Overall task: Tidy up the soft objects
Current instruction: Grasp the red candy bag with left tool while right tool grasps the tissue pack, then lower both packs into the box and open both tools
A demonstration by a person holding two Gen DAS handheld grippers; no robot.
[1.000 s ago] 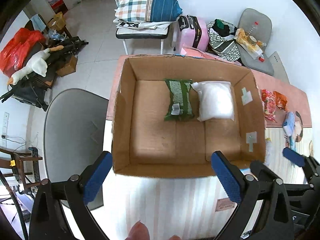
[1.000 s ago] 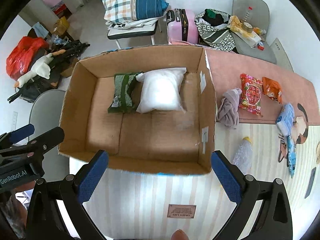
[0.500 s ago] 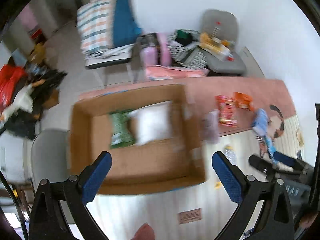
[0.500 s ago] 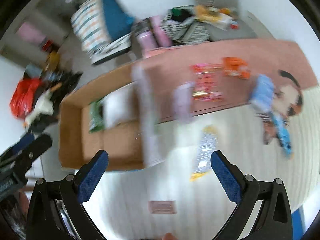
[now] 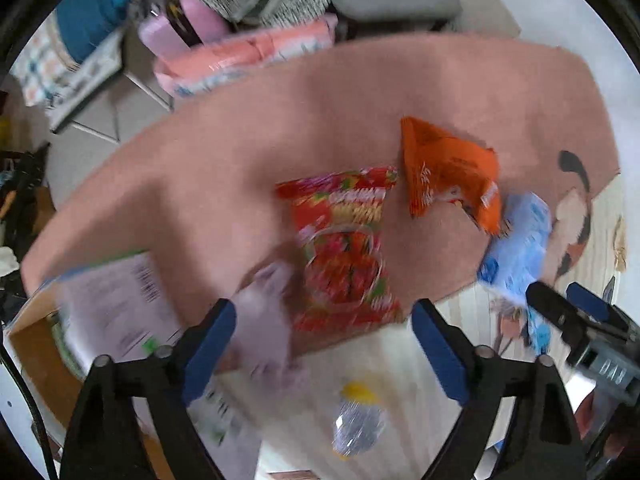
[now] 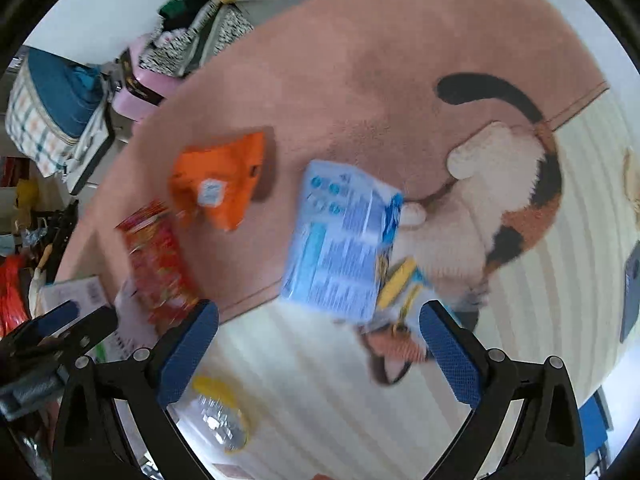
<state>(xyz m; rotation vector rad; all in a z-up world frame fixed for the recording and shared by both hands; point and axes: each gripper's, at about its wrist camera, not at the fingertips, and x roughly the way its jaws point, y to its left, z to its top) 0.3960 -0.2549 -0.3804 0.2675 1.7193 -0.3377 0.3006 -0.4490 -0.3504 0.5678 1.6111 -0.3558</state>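
My left gripper (image 5: pixel 324 344) is open and empty, hovering just in front of a red snack bag (image 5: pixel 344 248) and a crumpled pale purple cloth (image 5: pixel 264 320) on the pink mat. An orange snack bag (image 5: pixel 448 168) and a light blue packet (image 5: pixel 516 248) lie to the right. My right gripper (image 6: pixel 318 348) is open and empty, just in front of the light blue packet (image 6: pixel 344 240). The orange bag (image 6: pixel 220 184) and red bag (image 6: pixel 160 268) lie to its left. The cardboard box's corner (image 5: pixel 100 308) shows at lower left.
A clear plastic bottle with a yellow cap (image 5: pixel 356 420) lies on the striped mat near both grippers; it also shows in the right wrist view (image 6: pixel 220 412). A cat picture (image 6: pixel 508 184) is printed on the mat. Chairs, a pink suitcase (image 5: pixel 180 20) and bags stand behind.
Both grippers have swung right, away from above the cardboard box, and dropped toward the packets on the pink mat. Both stay open and empty.
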